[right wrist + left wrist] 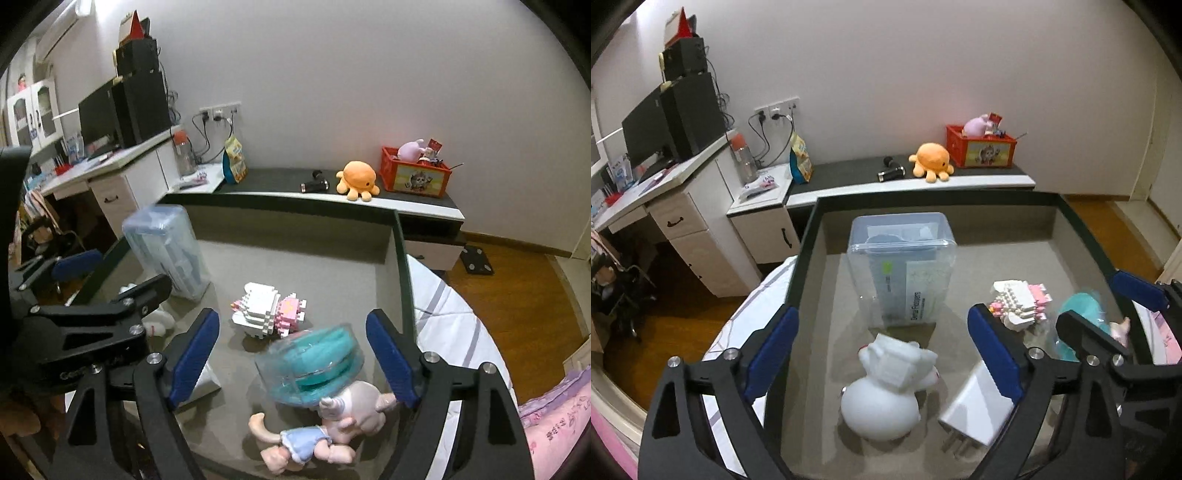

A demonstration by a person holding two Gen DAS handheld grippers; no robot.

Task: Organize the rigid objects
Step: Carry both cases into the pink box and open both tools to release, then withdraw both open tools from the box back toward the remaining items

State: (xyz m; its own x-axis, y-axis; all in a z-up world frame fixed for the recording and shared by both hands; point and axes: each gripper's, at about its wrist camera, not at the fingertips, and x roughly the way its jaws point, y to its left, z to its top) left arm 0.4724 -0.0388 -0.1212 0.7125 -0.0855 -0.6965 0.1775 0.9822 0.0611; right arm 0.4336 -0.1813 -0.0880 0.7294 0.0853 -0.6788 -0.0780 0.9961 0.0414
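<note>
A grey tray (1067,236) with dark walls rests on a bed, facing a white wall, a desk (665,184) and a low shelf (849,173). The left gripper (882,343) gapes wide over a white duck (882,398) beside a charger (975,410). The right gripper (291,350) stands wide around a teal-headed doll (317,373); none touched.

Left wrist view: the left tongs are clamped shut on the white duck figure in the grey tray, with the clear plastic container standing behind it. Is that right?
Not quite. In the left wrist view the left tongs stand open; their blue pads sit apart on either side of the white duck figure without pressing it. The rest holds: the duck lies in the grey tray, and the clear plastic container stands behind it.
</note>
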